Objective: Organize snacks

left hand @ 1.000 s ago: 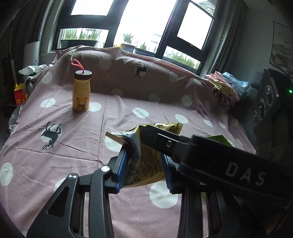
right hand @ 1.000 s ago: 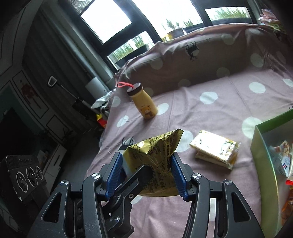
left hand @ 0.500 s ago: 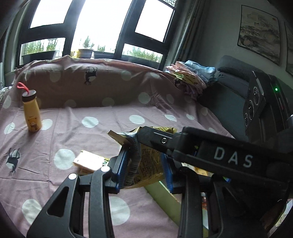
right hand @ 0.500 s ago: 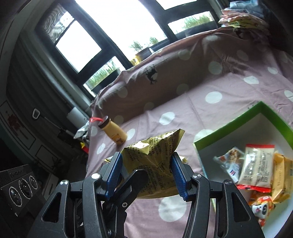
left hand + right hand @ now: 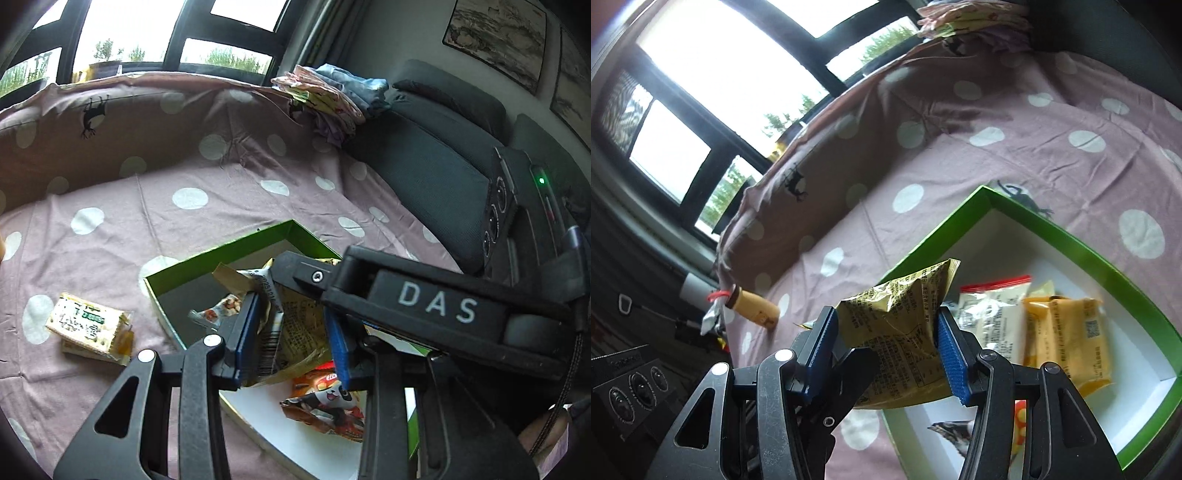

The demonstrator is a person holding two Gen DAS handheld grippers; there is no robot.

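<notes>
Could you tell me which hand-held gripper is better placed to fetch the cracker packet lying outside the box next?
Probably left. The cracker packet lies left of the left hand-held gripper, beside the green box; the right hand-held gripper cannot see it. Both grip the yellow bag.

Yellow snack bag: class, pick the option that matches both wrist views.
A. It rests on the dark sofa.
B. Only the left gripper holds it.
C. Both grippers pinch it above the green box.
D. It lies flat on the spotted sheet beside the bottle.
C: the yellow snack bag sits between the right gripper pads and the left gripper pads, above the green box.
</notes>
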